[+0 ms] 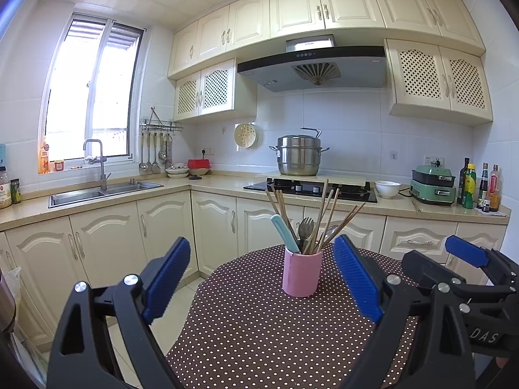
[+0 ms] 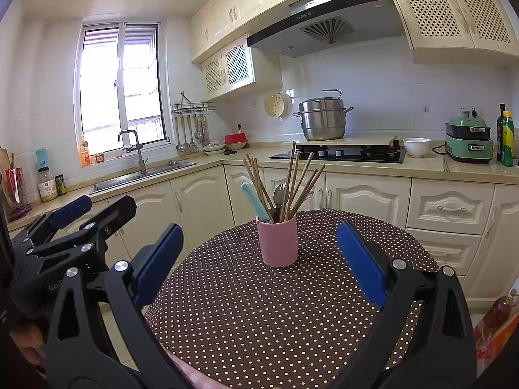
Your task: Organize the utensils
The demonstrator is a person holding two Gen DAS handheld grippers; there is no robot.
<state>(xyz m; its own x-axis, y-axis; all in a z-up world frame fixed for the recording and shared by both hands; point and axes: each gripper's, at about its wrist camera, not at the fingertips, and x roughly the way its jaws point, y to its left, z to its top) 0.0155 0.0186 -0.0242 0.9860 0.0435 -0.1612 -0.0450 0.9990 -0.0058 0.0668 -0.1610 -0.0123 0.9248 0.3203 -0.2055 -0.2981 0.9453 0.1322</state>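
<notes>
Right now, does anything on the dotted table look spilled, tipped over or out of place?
Nothing stands out. The pink cup stands upright on the dotted table, with the chopsticks, a spoon and a teal-handled utensil inside. No spill shows.

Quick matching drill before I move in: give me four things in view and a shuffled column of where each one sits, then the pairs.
Things:
1. pink cup
2. steamer pot
3. white bowl
4. ladles

Places:
A. hanging from the wall rack
B. on the dotted tablecloth
C. on the counter right of the cooktop
D. behind the cooktop

Pairs: 1-B, 2-D, 3-C, 4-A
</notes>
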